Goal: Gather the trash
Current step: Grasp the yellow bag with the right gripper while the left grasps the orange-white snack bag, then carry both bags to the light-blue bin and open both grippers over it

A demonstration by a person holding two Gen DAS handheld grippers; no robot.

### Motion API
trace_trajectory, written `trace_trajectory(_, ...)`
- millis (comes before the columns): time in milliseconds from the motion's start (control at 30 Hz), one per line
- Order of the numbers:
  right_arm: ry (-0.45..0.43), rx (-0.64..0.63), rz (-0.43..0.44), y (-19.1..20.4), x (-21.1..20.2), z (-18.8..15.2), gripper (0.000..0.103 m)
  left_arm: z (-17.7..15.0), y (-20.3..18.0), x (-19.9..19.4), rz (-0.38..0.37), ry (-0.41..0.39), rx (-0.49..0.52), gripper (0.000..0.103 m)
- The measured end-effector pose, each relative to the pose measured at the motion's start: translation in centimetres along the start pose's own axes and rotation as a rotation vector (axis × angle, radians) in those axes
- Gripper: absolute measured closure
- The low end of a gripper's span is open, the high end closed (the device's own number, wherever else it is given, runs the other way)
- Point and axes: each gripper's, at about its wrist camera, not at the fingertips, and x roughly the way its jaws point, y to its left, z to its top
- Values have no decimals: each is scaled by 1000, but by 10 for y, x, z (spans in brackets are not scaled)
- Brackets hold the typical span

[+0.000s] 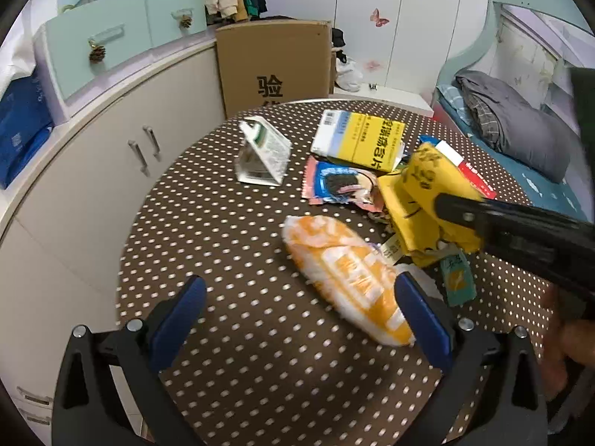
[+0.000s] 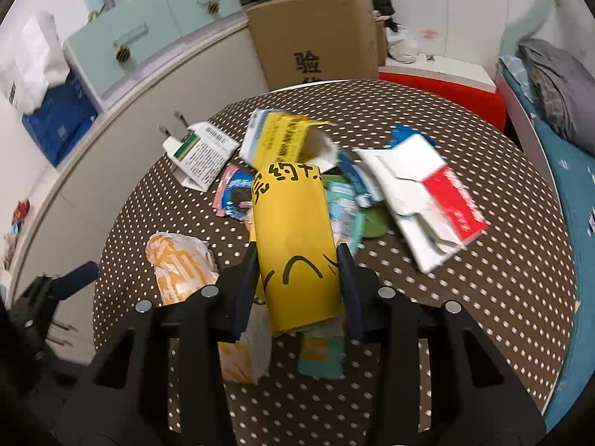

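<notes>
Trash lies on a round brown polka-dot table point(image 1: 230, 334). My right gripper point(image 2: 297, 260) is shut on a yellow carton with black writing point(image 2: 293, 238) and holds it over the pile; the carton also shows in the left wrist view point(image 1: 420, 200) with the right gripper point(image 1: 446, 204) on it. My left gripper point(image 1: 297, 308) is open, low over the table, with its blue pads either side of the near end of an orange and white wrapper point(image 1: 346, 275). The wrapper also shows in the right wrist view point(image 2: 178, 264).
On the table lie a white and green box point(image 1: 264, 156), a yellow and white box point(image 1: 360, 137), a blue and pink wrapper point(image 1: 334, 182), a red and white carton point(image 2: 431, 200) and a teal packet point(image 1: 457, 278). A cardboard box point(image 1: 275, 63), cabinets and a bed point(image 1: 520, 130) surround it.
</notes>
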Motion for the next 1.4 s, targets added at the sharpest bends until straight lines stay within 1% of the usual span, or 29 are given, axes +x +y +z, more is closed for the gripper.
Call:
trace_trajectory(133,-46,40,3,-13,-21,-3,62,8,-7,18,-29,15,-38,4)
trace_trajectory(200,-72,63,2,-21,-32,-5,62,12,-11,25,-36,14,-40,4)
trace_trajectory(233,-82,72,1,-24,-38,-5,62,14,-14,31,-42,15,-39,7)
trace_trajectory(267,-89,78,-2,-27,-41,-5,62,16,-16,36,-47,23,-35,13)
trace_trajectory(300,-102,84,-7,-31,-48,-6,62,17,-17,41,-53,36,-30,34)
trace_trajectory(333,-112,87,-10,-33,-53,-7,62,16,-18,47,-70,57,-30,46)
trace_trajectory(367,-126,94,-14,-37,-60,-8,62,16,-17,50,-92,65,-39,47)
trace_trajectory(400,-137,101,-17,-43,-66,-9,62,15,-17,49,-104,59,-43,51)
trace_trajectory(433,-151,112,-23,-48,-72,-10,62,14,-18,47,-107,51,-34,55)
trace_trajectory(533,-182,134,-33,-61,-86,-12,62,11,-15,38,-127,24,-36,60)
trace_trajectory(700,-231,182,-57,-91,-106,-15,62,10,-18,15,-143,-21,-14,62)
trace_trajectory(833,-272,238,-82,-123,-124,-20,62,19,-27,-12,-169,-79,15,62)
trace_trajectory(1000,-302,322,-142,-175,-142,-33,62,36,-65,-44,-240,-152,92,62)
trace_trajectory(1067,-302,365,-171,-202,-146,-42,62,43,-90,-51,-283,-169,135,62)
trace_trajectory(1167,-259,450,-223,-250,-137,-63,62,48,-124,-52,-330,-174,188,62)
trace_trajectory(1200,-232,492,-240,-272,-128,-74,62,50,-133,-51,-343,-170,199,62)
trace_trajectory(1267,-183,545,-263,-299,-113,-89,62,49,-157,-50,-367,-165,238,62)
trace_trajectory(1300,-147,584,-276,-318,-101,-101,62,49,-171,-47,-382,-155,259,62)
trace_trajectory(1400,-82,653,-285,-351,-74,-123,62,47,-203,-40,-414,-125,299,62)
